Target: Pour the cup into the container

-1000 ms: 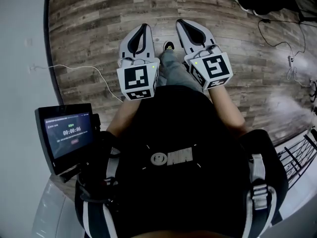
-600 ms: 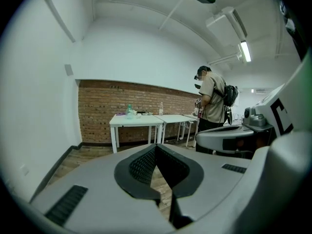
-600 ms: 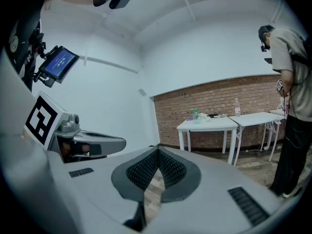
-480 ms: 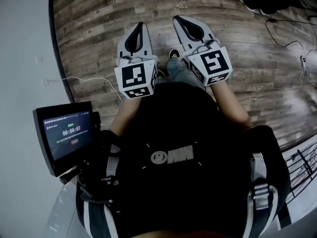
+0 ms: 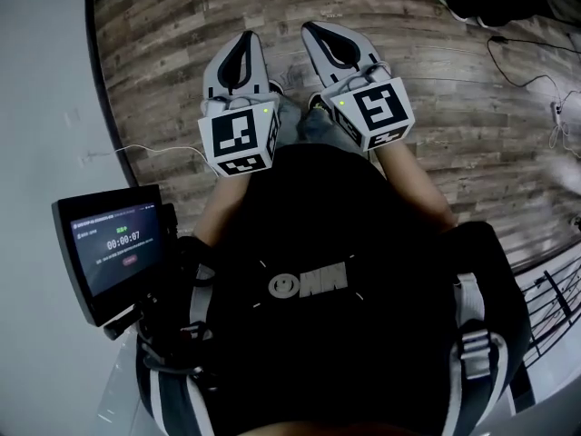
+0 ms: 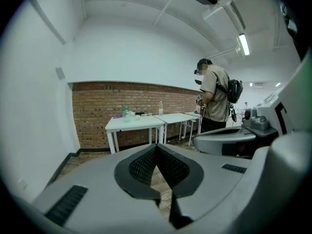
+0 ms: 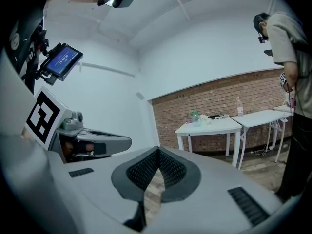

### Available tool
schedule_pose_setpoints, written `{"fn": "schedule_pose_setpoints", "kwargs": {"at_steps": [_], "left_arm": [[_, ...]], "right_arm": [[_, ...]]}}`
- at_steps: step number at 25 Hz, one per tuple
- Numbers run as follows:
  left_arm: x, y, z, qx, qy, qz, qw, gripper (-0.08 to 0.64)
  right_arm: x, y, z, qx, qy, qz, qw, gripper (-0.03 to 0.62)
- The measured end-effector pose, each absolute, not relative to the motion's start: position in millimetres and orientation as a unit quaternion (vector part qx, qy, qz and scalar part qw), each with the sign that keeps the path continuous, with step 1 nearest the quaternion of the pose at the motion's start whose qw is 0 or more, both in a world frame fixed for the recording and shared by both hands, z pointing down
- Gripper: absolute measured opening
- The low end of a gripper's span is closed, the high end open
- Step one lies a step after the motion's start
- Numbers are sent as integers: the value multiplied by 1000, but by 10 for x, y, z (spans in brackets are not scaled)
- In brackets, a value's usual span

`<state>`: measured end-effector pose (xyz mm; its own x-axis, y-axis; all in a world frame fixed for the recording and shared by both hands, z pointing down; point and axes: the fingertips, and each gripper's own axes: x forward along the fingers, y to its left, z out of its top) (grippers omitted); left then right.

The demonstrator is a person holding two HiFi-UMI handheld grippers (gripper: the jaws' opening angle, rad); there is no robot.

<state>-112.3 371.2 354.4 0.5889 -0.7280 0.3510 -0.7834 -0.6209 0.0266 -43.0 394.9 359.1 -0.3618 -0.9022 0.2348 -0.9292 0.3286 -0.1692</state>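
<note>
Fingers (image 6: 142, 165) of the left gripper (image 5: 245, 39) and the right gripper (image 5: 310, 30) are closed on nothing, above the wooden floor (image 5: 163, 34). On the far white bench (image 6: 139, 122) stand small things; I cannot tell a cup.

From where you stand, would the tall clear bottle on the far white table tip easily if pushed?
Probably: the tall clear bottle stands upright and narrow for its height, so a high push would likely topple it. It may be thin plastic and so fairly light, though its fill is too small to tell.
</note>
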Motion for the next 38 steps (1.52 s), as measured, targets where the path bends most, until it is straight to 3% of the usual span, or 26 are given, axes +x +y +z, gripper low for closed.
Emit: {"fn": "schedule_pose_setpoints", "kwargs": {"at_steps": [4, 12, 25, 38], "left_arm": [[-1310, 3129, 3696, 891, -414, 153, 106, -3], [-1213, 3070, 3567, 902, -401, 129, 93, -3], [-1505, 1511, 3586, 903, -395, 119, 120, -3], [-438, 366, 3543, 899, -402, 141, 103, -3]], "right_arm": [[-591, 3365, 3690, 572, -806, 137, 67, -6], [-492, 3295, 3537, 585, -799, 111, 78, -6], [-643, 1801, 3535, 605, -779, 124, 106, -6], [517, 747, 3618, 608, -780, 125, 73, -6]]}}
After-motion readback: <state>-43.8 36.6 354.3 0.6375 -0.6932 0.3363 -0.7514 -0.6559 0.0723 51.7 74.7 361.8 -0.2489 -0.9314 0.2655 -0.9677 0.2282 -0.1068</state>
